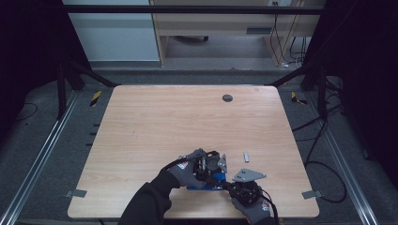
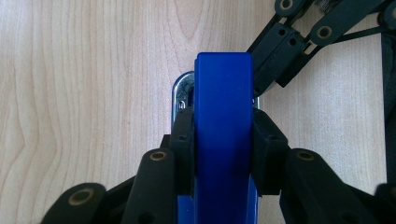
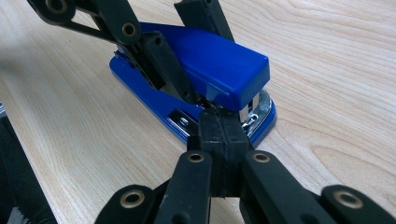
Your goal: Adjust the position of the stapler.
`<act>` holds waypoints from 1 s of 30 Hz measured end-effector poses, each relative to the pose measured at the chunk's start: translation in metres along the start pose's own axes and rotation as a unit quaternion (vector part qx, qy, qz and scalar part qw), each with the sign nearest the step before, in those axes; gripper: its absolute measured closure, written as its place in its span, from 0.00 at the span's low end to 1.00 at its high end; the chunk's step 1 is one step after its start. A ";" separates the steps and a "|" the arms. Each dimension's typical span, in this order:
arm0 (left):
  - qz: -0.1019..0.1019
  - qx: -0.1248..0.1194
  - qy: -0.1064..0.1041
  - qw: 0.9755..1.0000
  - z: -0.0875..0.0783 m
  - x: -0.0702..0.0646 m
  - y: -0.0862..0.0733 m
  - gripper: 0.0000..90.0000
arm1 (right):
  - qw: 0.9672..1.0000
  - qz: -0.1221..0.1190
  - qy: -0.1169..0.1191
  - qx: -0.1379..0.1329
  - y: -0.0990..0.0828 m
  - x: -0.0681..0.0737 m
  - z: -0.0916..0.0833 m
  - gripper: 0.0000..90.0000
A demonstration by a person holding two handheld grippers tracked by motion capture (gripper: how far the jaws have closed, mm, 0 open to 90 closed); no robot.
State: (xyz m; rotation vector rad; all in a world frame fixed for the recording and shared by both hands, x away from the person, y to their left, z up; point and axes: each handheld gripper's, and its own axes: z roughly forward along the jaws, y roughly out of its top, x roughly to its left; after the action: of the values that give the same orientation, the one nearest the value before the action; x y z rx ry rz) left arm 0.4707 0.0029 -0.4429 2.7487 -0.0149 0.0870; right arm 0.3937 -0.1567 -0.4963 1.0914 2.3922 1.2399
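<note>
Blue stapler [image 3: 219, 70], glossy top arm over chromed base, flat on wooden table near front edge, nose slightly raised.

A blue stapler [image 1: 206, 183] and small metal piece [image 1: 246, 156] lie on the wooden table [image 1: 155, 126].

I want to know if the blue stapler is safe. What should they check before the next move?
1. Left gripper clamped on both sides of the blue stapler: ok.
2. Stapler base flat on the table: ok.
3. Right gripper shut, tips at the stapler's mouth: ok.
4. Anything pinched between the right tips: cannot tell.
5. Small metal piece lying away from the stapler: ok.
6. Staples loaded inside: cannot tell.
</note>
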 end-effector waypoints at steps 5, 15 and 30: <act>-0.016 -0.058 -0.007 0.998 -0.031 0.004 -0.007 0.73 | 1.000 0.006 -0.002 -0.001 0.000 -0.001 -0.001 1.00; -0.005 -0.039 0.005 0.999 -0.021 0.000 -0.010 0.73 | 1.000 0.003 0.001 0.000 0.001 0.002 0.002 1.00; -0.015 -0.041 0.012 0.999 -0.017 -0.001 -0.010 0.73 | 1.000 -0.001 0.024 -0.009 0.000 -0.004 0.002 1.00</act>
State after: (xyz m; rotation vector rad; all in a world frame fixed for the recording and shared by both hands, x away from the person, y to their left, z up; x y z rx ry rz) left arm 0.4685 0.0185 -0.4307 2.6644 0.0299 0.1090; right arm 0.3978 -0.1583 -0.4981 1.0666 2.4100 1.2994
